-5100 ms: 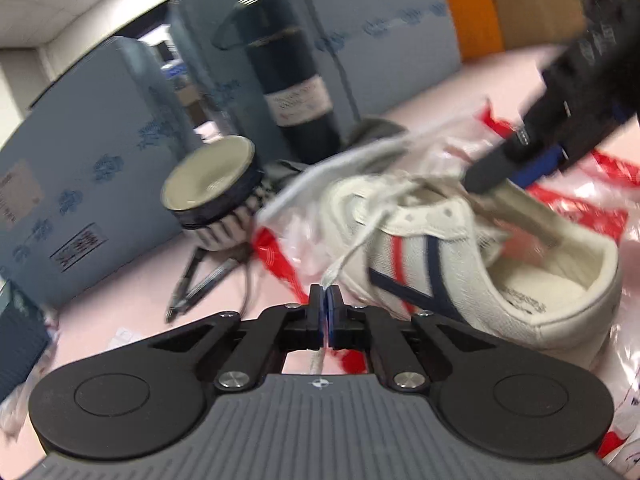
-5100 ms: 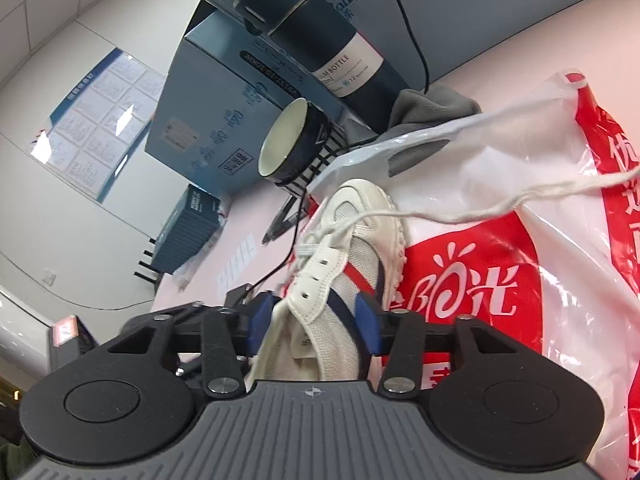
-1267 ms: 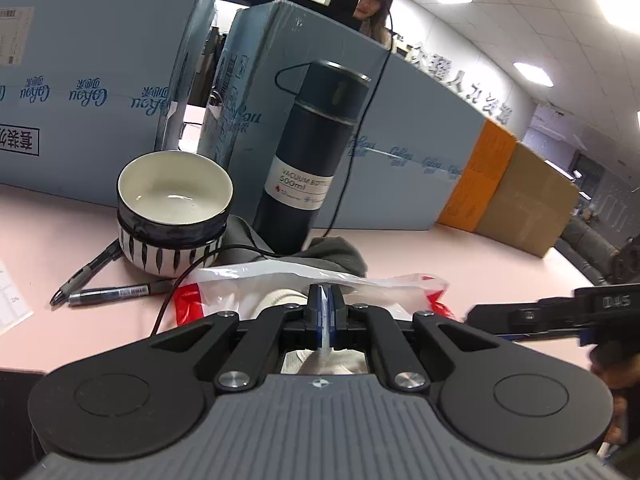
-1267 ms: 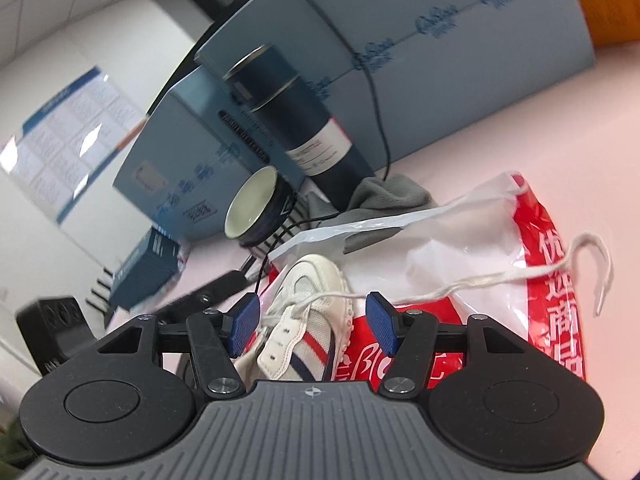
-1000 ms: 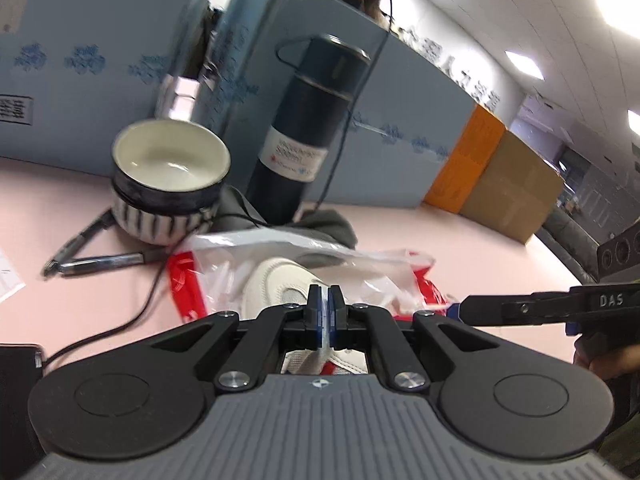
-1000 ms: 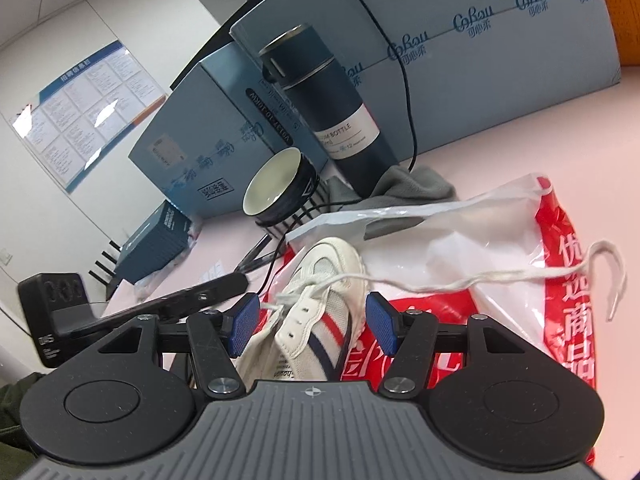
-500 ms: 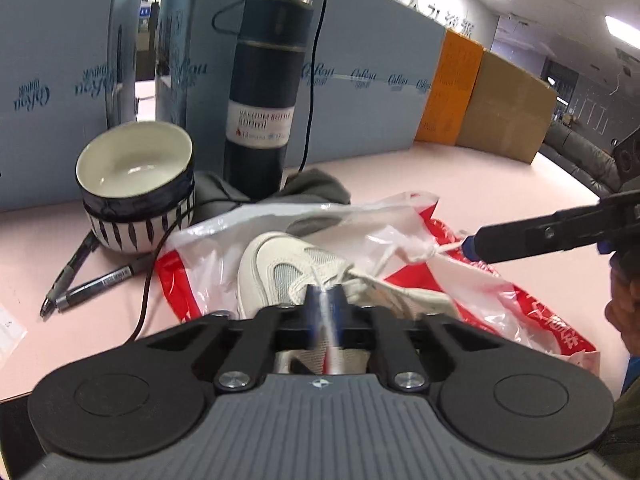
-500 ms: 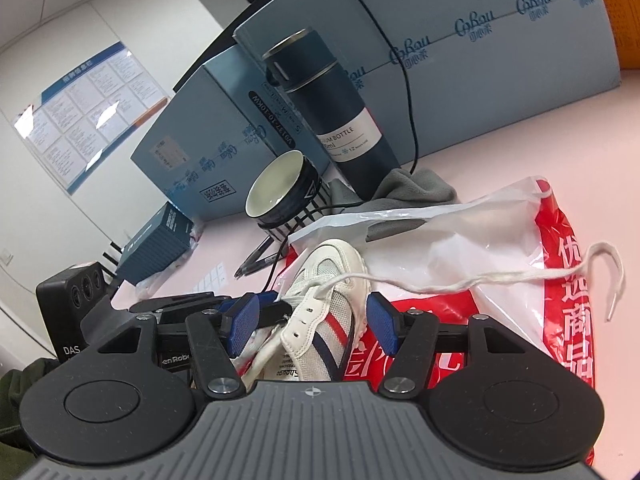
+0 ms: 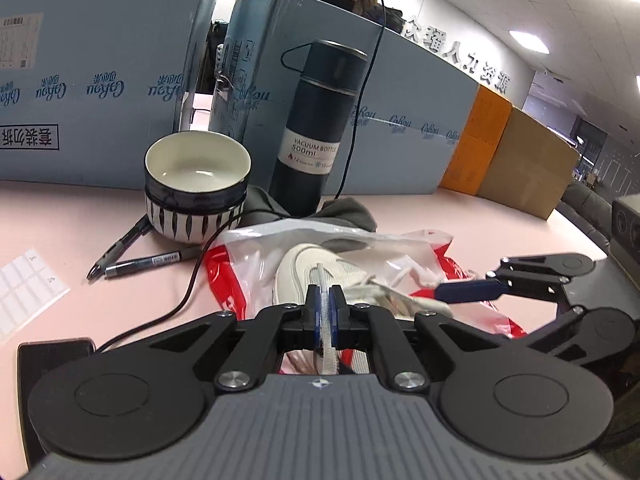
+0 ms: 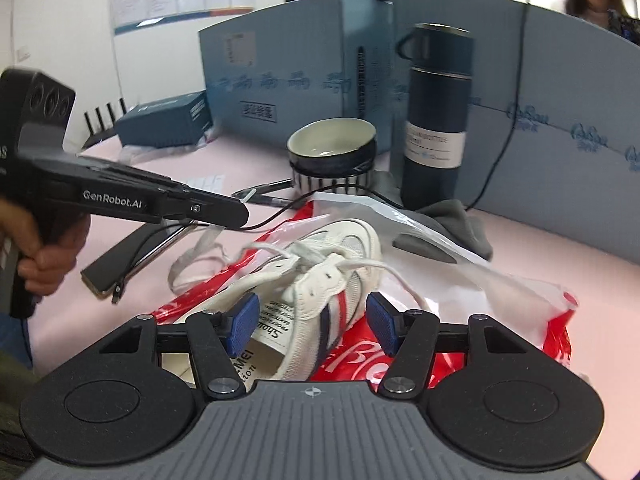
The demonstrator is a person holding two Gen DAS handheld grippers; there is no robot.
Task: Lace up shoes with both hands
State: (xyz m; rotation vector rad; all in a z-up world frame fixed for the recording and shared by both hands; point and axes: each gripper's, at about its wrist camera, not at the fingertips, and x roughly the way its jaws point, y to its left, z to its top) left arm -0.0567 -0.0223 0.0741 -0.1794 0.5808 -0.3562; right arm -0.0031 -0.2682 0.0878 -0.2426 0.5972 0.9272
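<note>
We see a white shoe [image 10: 328, 276] with red and navy stripes on a red-and-clear bag [image 10: 520, 300], behind it a white bowl [image 9: 196, 196] with dark vertical stripes, a navy bottle [image 9: 320, 132] and pale blue boxes [image 9: 100, 92].

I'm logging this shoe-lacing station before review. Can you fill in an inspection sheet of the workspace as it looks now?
Surface: pink table, partly covered.
Job's things: white sneaker lies on a red-and-clear plastic bag; its lace is pinched at one end.
Clutter: striped bowl, dark vacuum bottle, two pens, grey cloth, label sheet.
Grippers: left gripper shut on lace; right gripper open, sneaker heel between its fingers, untouched.
Cables: black cable across table.
Surroundings: blue cartons, orange and brown boxes, a person behind.
</note>
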